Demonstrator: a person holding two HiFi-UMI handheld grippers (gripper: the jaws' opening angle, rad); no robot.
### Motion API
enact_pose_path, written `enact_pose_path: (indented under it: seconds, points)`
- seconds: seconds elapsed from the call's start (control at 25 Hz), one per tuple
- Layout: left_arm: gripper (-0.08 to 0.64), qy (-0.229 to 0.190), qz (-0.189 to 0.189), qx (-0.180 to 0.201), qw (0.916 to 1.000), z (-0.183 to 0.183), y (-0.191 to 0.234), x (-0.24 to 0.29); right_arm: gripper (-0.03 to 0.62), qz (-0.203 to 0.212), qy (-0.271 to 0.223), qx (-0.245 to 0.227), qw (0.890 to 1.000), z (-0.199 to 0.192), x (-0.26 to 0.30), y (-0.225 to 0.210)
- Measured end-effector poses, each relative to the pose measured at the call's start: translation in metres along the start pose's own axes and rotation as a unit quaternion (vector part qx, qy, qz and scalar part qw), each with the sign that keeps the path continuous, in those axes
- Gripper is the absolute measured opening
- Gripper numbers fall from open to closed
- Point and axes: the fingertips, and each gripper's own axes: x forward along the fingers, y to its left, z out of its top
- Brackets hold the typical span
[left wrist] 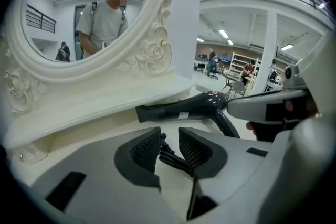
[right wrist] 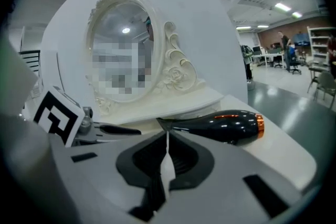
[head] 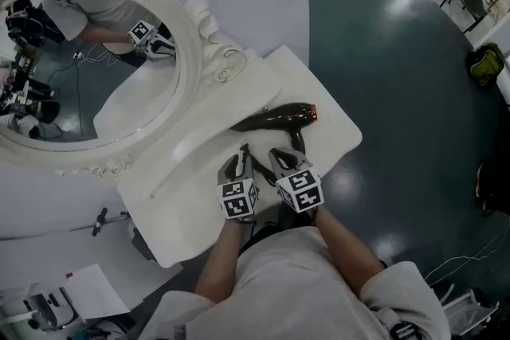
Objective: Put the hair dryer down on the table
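A black hair dryer [head: 275, 118] with an orange nozzle ring lies on its side on the white table [head: 179, 231], in front of the mirror. It shows in the left gripper view [left wrist: 191, 107] and the right gripper view [right wrist: 226, 126] too. My left gripper [head: 243, 150] hovers just short of it with its jaws apart [left wrist: 169, 140]; the dryer's black cord [left wrist: 176, 161] lies on the table between and behind the pads, not pinched. To its right, my right gripper [head: 279, 154] is shut with nothing in it [right wrist: 167, 136], near the dryer's handle.
An oval mirror in an ornate white frame [head: 209, 52] stands at the table's back and reflects the person. The table's right edge [head: 351, 141] drops to a dark floor. A black-and-green bag [head: 487, 64] lies far right. Papers [head: 92, 291] lie at lower left.
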Motion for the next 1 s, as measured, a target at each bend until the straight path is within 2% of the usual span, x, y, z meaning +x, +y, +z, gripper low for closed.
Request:
enact_pose_path:
  seconds: [0.16, 0.44, 0.6, 0.84, 1.0]
  points:
    - [0.05, -0.052, -0.012, 0.01, 0.9985, 0.007, -0.002, -0.037, 0.025, 0.0, -0.03, -0.003, 1.0, 0.005, -0.01, 0.031]
    - [0.023, -0.114, -0.023, 0.006, 0.9932, 0.014, 0.013, -0.112, 0.024, -0.011, -0.086, -0.044, 0.995, 0.026, -0.028, 0.1]
    - [0.021, -0.149, -0.036, 0.002, 0.9883, 0.023, 0.016, -0.15, 0.017, -0.014, -0.129, -0.071, 0.989, 0.046, -0.045, 0.139]
    - [0.02, -0.203, -0.051, 0.005, 0.9778, 0.026, 0.027, -0.209, 0.015, -0.065, -0.175, -0.1, 0.977, 0.055, -0.076, 0.186]
    - [0.02, -0.239, -0.051, 0.006, 0.9697, 0.031, 0.037, -0.245, 0.015, -0.079, -0.212, -0.115, 0.967, 0.067, -0.101, 0.212]
